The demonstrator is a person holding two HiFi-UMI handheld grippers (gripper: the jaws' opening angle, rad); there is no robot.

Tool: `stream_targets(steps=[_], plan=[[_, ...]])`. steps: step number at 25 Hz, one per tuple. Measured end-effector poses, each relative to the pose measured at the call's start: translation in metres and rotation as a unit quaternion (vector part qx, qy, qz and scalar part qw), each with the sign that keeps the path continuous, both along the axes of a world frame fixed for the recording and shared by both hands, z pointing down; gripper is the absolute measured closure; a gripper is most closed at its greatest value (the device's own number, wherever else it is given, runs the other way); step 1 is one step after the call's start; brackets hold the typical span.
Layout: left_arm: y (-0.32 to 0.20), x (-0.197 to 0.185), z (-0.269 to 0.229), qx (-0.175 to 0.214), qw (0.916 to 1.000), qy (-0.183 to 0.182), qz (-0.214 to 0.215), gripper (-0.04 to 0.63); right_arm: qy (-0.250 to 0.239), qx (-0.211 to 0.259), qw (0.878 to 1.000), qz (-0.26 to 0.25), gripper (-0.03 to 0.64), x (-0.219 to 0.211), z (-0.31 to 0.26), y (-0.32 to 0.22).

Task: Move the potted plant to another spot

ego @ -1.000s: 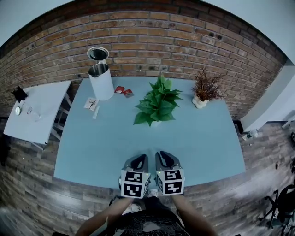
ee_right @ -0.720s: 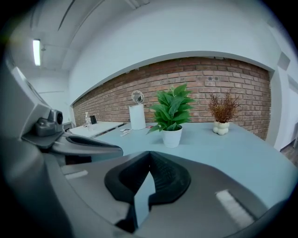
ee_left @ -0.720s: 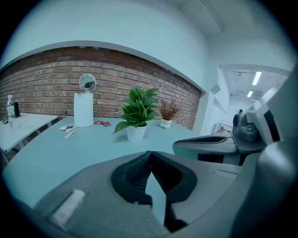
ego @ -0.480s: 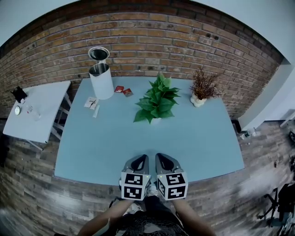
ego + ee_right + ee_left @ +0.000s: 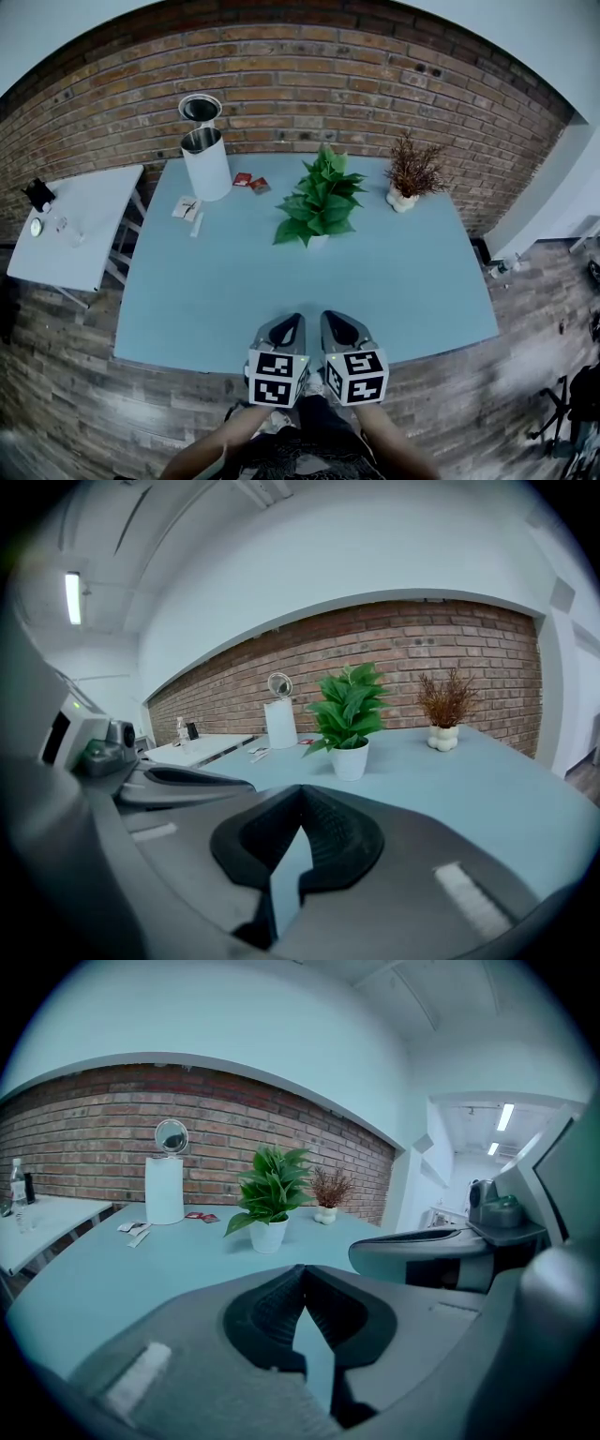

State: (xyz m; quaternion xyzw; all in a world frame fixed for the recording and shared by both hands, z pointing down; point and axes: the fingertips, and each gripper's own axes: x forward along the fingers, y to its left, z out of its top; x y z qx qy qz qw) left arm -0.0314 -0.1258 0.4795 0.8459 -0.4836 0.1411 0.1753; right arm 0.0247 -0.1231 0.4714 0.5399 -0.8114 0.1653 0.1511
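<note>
In the head view the leaves of the potted plant [image 5: 320, 199] cover nearly all of its white pot, and the two red packets [image 5: 251, 183] and the pale slips [image 5: 188, 210] near the white cylinder [image 5: 207, 165] are too small to tell what they are. The small objects [image 5: 42, 220] on the side table [image 5: 94, 202] at the left are likewise too small to name. The person's forearms [image 5: 392, 450] run off the bottom edge, and a dark frame [image 5: 574, 412] on the floor at the lower right is cut by the picture's edge.
</note>
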Motion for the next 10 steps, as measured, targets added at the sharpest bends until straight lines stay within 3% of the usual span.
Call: stream_targets(steps=[10], plan=[[0.0018,-0.0026,-0.0032,0.003,1.0000,-0.001,-0.004,0.595,0.002,0.002,1.000,-0.008,0.611,-0.0060,-0.0016,-0.0001]])
